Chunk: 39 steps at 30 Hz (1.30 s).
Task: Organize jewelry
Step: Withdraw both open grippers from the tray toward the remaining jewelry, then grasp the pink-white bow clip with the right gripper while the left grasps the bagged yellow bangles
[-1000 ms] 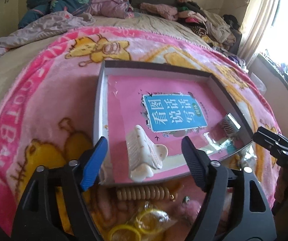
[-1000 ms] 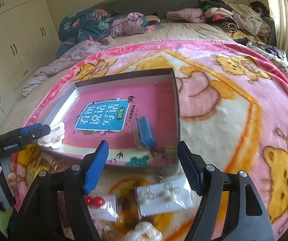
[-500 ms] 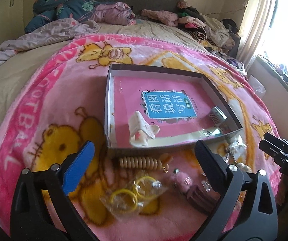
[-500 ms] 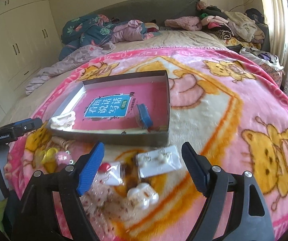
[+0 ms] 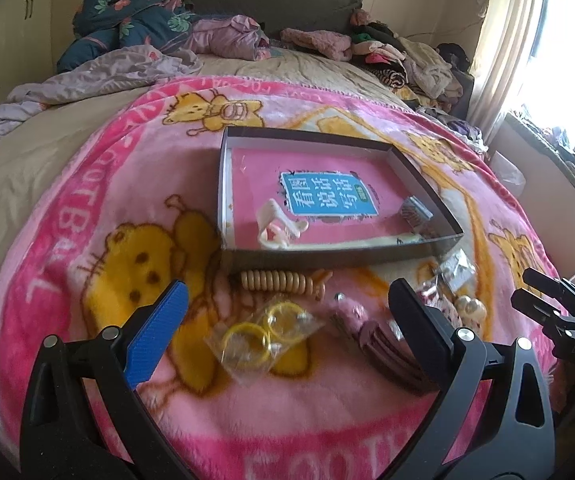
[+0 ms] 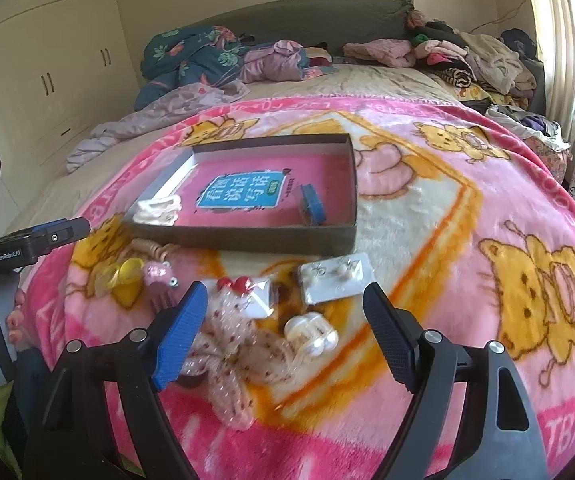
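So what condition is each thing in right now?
Left gripper: open, empty.
Right gripper: open, empty.
Box: lidless, on the blanket.
White hair clip: inside box.
Blue clip: inside box.
Yellow rings: bagged, outside box.
Earring card: outside box.

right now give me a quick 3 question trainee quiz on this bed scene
1. True or false: the cream claw hair clip lies inside the shallow grey cardboard box.
2. Which lies nearest the box's front wall? A) wooden bead bracelet B) bagged yellow rings C) white pearl hair clip
3. Fill in: both the left gripper and the right gripper are ____.

Key: 1 true; 2 A; 3 open
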Tool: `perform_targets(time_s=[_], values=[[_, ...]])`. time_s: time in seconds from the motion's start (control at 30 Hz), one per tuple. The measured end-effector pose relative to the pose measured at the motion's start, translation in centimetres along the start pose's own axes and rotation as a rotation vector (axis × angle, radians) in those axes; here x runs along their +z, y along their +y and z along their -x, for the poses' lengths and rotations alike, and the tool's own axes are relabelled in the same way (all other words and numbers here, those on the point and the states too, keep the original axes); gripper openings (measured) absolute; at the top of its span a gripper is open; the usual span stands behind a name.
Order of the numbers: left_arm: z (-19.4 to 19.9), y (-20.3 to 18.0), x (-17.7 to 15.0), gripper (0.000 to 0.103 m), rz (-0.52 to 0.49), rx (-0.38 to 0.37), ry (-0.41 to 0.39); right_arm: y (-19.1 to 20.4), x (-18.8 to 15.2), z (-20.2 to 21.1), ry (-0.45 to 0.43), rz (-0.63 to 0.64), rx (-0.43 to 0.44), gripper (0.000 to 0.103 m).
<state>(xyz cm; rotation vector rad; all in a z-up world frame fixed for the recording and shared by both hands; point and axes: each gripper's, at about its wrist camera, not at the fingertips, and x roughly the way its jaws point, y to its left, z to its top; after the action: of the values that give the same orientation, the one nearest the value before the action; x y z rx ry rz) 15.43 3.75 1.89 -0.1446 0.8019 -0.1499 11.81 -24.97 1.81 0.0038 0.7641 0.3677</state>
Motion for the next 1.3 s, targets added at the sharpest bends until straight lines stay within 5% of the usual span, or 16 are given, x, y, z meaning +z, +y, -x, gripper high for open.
perform_targets(time_s=[1.3], values=[[-1.1, -0.5, -7.7, 0.092, -0.073, 0.052, 0.095, 3.0, -6.9, -2.4, 0.134, 0.044, 0.023, 0.075]])
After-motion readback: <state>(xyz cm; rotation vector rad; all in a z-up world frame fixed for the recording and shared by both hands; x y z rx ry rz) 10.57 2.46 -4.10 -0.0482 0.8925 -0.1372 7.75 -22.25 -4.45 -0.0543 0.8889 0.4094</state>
